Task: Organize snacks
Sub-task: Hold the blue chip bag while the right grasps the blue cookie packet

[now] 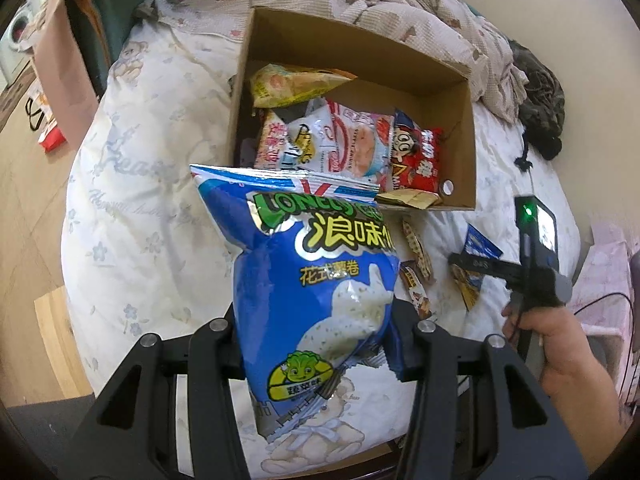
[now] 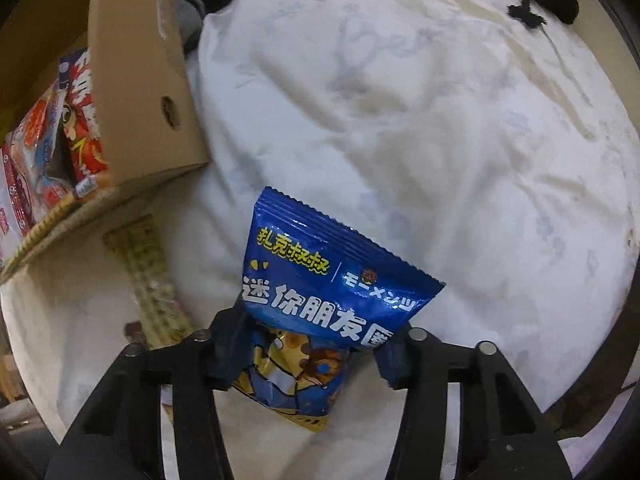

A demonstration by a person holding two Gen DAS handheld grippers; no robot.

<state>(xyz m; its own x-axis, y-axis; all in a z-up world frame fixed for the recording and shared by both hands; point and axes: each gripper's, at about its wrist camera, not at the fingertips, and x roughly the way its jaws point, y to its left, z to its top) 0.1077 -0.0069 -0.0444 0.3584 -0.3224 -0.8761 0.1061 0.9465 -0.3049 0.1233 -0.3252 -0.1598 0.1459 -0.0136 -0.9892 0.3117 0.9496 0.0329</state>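
In the left wrist view, the left gripper [image 1: 316, 344] pinches a large blue chip bag [image 1: 316, 272] by its lower part, its jaws drawn in narrow against the crinkled film, and the bag stands up just in front of the cardboard box [image 1: 466, 152] on the bed [image 1: 132, 208]. The box already holds several snack packets, among them a red packet [image 1: 418, 156] against its right wall and a yellow packet [image 1: 288, 84] near its back. In front of the box, to its right, a few small brown packets [image 1: 416, 272] lie loose on the bed, and beyond them a hand [image 1: 560, 344] holds the right gripper over another small packet. In the right wrist view, the right gripper [image 2: 308, 344] is closed on a small blue snack packet [image 2: 320, 304], pads pressed into its creased middle, to the right of the box corner [image 2: 136, 80]. A pale striped packet [image 2: 148, 276] lies just in front of the box. By my judgement the sorting is past halfway: two packets are in hand and a few more wait on the bed.
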